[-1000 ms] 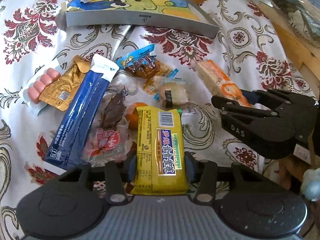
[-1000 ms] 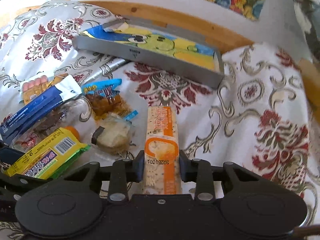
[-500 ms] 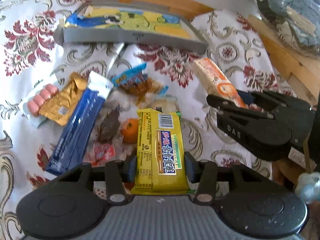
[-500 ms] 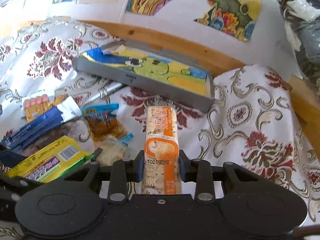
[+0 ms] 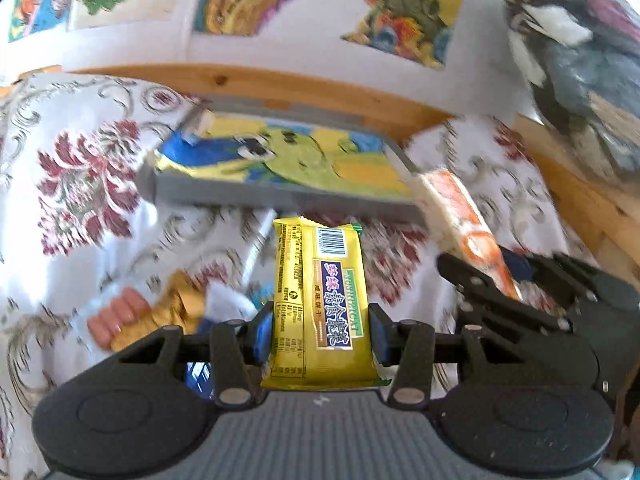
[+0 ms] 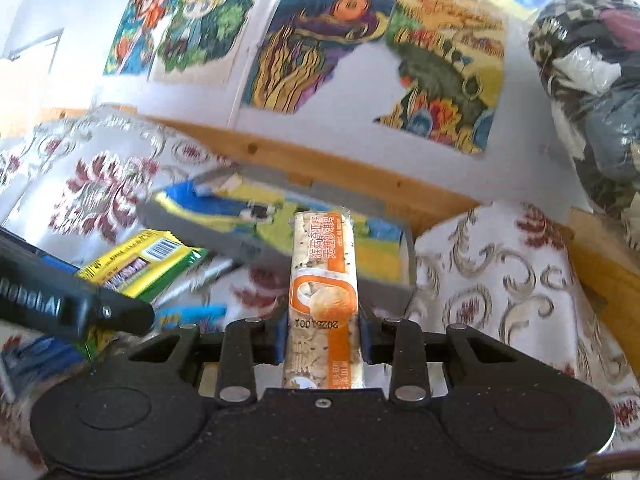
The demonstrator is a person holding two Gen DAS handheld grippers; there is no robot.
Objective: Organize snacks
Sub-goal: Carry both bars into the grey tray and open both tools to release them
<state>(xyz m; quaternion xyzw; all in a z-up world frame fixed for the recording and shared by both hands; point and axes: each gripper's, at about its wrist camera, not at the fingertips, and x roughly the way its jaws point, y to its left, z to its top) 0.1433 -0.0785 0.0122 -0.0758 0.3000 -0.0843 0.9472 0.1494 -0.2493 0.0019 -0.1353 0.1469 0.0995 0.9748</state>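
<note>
My left gripper point(image 5: 320, 330) is shut on a yellow biscuit packet point(image 5: 320, 300), held lifted above the flowered cloth. My right gripper point(image 6: 322, 338) is shut on an orange and white rice bar point(image 6: 322, 280), also raised. Ahead of both lies a grey tray point(image 5: 224, 196) with a green and yellow cartoon lining, its front wall facing me. In the left wrist view the right gripper point(image 5: 516, 284) with its rice bar point(image 5: 460, 216) is at the right, close to the tray's right corner. The right wrist view shows the tray point(image 6: 208, 236) and the yellow packet point(image 6: 140, 264) at the left.
Loose snacks stay on the cloth below left: pink sausages point(image 5: 116, 316), a gold packet point(image 5: 176, 312), a blue packet point(image 6: 188, 314). A wooden ledge point(image 5: 280, 88) and a wall with colourful pictures point(image 6: 320, 40) stand behind the tray. A bundle of bags point(image 6: 592, 80) sits at the right.
Both grippers have risen and moved forward toward the grey tray, each carrying its snack. The snack pile has dropped out of most of the view.
</note>
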